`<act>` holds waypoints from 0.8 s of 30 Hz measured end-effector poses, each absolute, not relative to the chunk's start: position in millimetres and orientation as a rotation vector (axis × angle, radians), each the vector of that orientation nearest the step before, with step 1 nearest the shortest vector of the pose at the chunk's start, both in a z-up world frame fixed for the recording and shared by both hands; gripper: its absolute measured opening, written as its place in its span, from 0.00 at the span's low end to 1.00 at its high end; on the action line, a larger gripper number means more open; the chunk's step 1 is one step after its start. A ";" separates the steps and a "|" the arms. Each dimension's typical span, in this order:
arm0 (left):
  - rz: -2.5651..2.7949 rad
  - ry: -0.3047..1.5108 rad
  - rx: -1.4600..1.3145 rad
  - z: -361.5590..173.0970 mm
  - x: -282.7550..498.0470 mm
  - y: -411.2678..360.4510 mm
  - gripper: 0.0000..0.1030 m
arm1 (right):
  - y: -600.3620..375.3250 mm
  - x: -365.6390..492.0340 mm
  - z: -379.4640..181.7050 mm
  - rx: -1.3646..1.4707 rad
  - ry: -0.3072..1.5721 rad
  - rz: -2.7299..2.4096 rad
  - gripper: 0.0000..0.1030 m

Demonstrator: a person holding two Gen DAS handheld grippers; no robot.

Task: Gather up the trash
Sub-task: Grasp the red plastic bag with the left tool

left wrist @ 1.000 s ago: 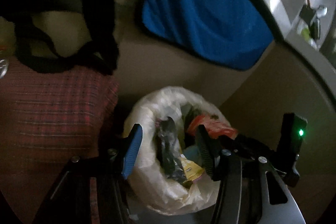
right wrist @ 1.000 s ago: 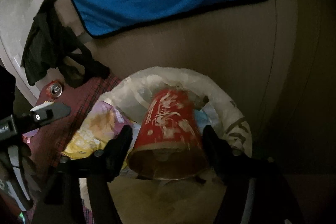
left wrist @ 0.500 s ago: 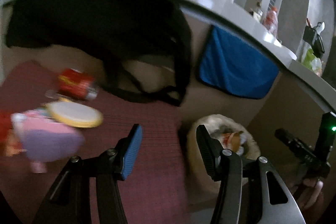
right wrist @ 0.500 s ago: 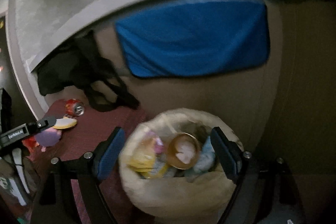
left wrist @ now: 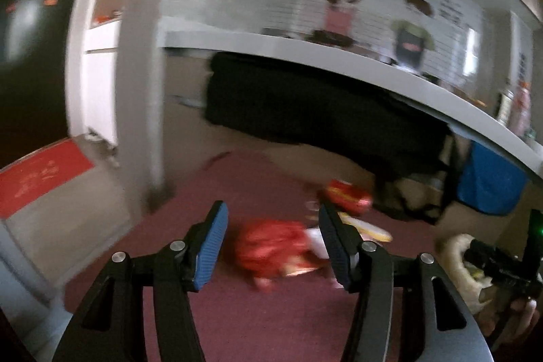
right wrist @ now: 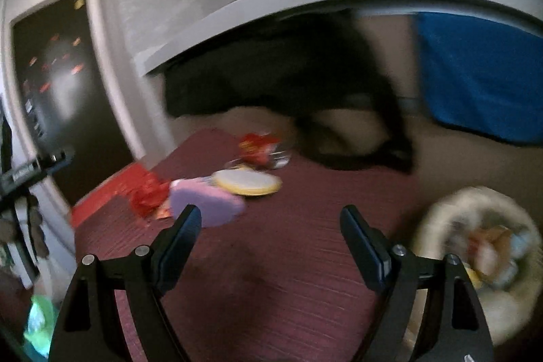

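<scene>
Both views are blurred. Trash lies on a dark red mat (right wrist: 288, 243): a crumpled red wrapper (left wrist: 271, 248) (right wrist: 147, 194), a purple packet (right wrist: 207, 204), a yellow round lid (right wrist: 249, 182) (left wrist: 368, 231) and a red can (left wrist: 348, 192) (right wrist: 258, 146). A white-lined trash bag (right wrist: 475, 256) full of rubbish sits at the mat's right; it also shows in the left wrist view (left wrist: 458, 256). My left gripper (left wrist: 271, 246) is open, with the red wrapper seen between its fingers further off. My right gripper (right wrist: 271, 241) is open and empty above the mat.
A white counter edge (left wrist: 339, 63) runs overhead with a black bag (left wrist: 322, 111) and a blue cloth (right wrist: 482, 73) hanging below it. A white pillar (left wrist: 142, 73) and a red doormat (left wrist: 37, 175) are at the left. A dark door (right wrist: 57, 90) stands left.
Both grippers have lifted away from the trash bag and swung left toward the litter on the mat. The red cup that the right gripper held a second ago now lies in the bag.
</scene>
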State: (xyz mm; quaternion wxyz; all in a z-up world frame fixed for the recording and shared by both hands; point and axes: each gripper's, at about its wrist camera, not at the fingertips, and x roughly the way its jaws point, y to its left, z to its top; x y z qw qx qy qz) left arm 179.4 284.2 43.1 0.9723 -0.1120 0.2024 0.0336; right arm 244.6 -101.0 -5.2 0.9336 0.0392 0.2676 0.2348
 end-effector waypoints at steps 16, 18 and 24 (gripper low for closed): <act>-0.122 0.543 -0.247 -61.4 278.2 273.6 0.62 | 15.3 297.0 -53.8 -0.040 0.697 0.598 0.79; -0.120 0.565 -0.227 -67.2 296.8 270.3 0.62 | 10.2 298.1 -59.8 -0.009 0.710 0.597 0.79; -0.107 0.618 -0.300 -78.1 315.4 284.4 0.70 | 15.3 291.8 -47.8 -0.085 0.644 0.603 0.79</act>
